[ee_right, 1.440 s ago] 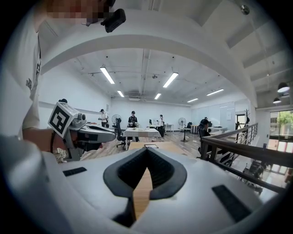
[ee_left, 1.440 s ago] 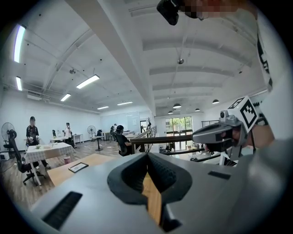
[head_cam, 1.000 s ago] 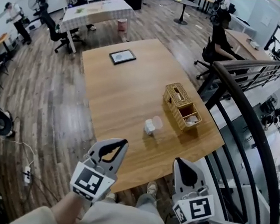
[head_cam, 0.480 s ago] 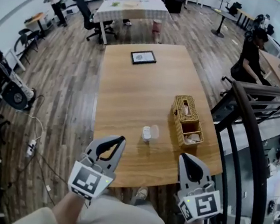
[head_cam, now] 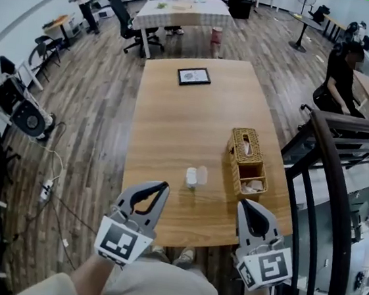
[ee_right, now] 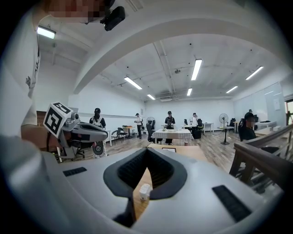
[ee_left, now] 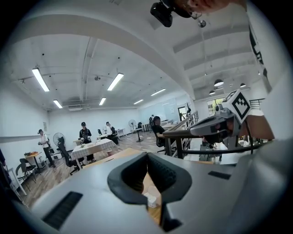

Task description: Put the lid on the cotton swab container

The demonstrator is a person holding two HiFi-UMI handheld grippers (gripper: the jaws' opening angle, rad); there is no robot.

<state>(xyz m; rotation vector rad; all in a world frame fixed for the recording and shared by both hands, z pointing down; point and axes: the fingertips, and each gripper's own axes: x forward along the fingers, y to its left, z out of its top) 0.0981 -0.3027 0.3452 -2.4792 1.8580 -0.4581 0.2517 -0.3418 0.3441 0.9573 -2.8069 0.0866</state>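
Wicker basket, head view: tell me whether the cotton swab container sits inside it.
No, the cotton swab container stands on the bare table left of the wicker basket, apart from it.

Reference = table [head_cam: 167, 128], sides called from its near end, where the person stands.
- Cotton swab container [head_cam: 191, 177]: on the table, near end, slightly right of the centre line.
- Lid [head_cam: 202, 175]: on the table just right of the container; can't tell if they touch.
- Basket [head_cam: 248, 161]: on the table along the right edge, right of the lid and apart from it.
- Frame [head_cam: 194, 76]: flat on the table, far end, roughly centred.
- Left gripper [head_cam: 160, 188] and right gripper [head_cam: 245, 204]: at the table's near edge, left one left of the container, right one by the near right corner.
- Railing [head_cam: 332, 160]: beside the table's right side.
- Second table [head_cam: 180, 9]: beyond the far end.
- Power strip [head_cam: 46, 190]: on the floor left of the table.
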